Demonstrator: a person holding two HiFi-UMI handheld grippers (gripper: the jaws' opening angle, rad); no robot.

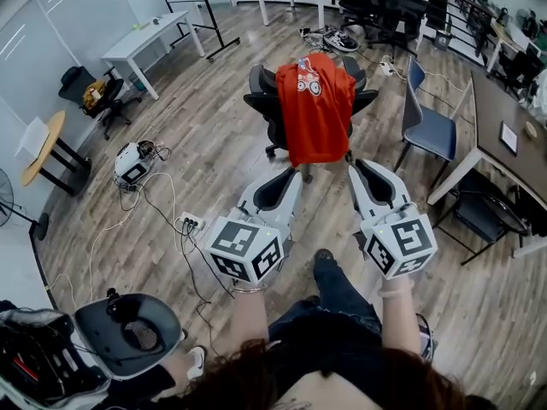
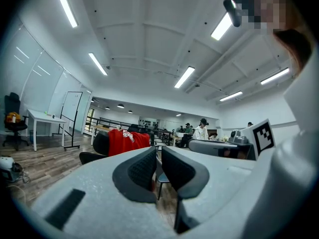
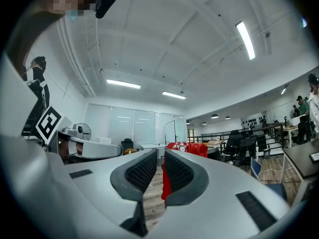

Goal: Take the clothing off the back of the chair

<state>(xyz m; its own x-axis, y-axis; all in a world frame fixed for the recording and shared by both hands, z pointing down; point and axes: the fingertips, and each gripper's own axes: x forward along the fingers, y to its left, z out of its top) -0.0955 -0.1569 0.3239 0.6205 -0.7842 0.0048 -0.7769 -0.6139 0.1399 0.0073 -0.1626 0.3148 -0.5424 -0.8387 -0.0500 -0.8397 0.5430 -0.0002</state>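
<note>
Closest to us, the left claw (image 1: 293,178) has its two sides together, with nothing in it. The right claw (image 1: 359,169) is a tiny bit apart and holds nothing too. Both point at the job ahead. Farther off, the red shirt (image 1: 318,114) hangs over the back of the black chair (image 1: 259,88), not yet touched.

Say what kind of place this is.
Most likely an open-plan office or lab workspace. White desks and black office chairs stand about a wood-look floor. Ceiling strip lights run overhead, and cables trail across the floor.
</note>
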